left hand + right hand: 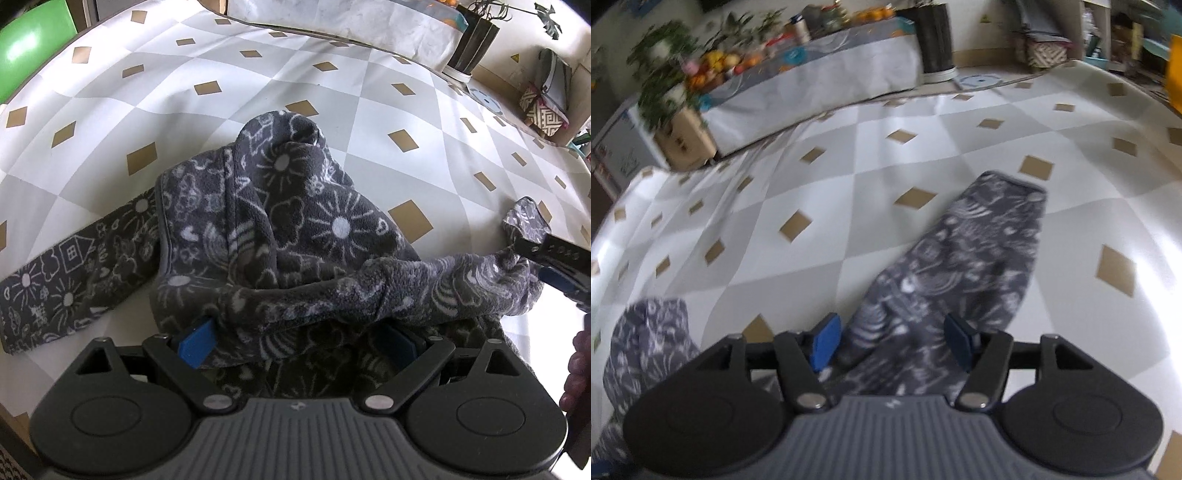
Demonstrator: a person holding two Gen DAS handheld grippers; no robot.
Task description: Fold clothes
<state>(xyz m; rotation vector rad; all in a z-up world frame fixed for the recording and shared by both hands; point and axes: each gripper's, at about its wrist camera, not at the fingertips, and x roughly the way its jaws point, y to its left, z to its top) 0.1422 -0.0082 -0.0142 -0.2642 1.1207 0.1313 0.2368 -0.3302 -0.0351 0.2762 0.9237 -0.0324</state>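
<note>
A: Item: one fleece garment [295,221], dark grey with a white doodle print, on the checked mat [110,110]. Where do we have it?

B: Bunched in a heap just ahead of the left gripper [295,345], with cloth lying between its blue pads [195,343]. The jaws stand fairly wide; whether they pinch the cloth, we cannot tell. One sleeve [74,273] lies flat, running out to that gripper's left.

A: And the right gripper [892,341]?

B: Jaws apart, fabric between them. The left view shows its tip at a raised fold; a firm clamp we cannot confirm. The other sleeve [964,258] stretches straight ahead of it, cuff at the far end.

A: Handling?

B: We judge it soft, light, limp and thick. It sags and bunches but is not slippery or fragile. Best taken at seams, hem or cuffs, where the edge is firmer.

A: Axis?

B: The sleeves run roughly left to right across the left gripper; the body's own axis is lost in the heap.
</note>
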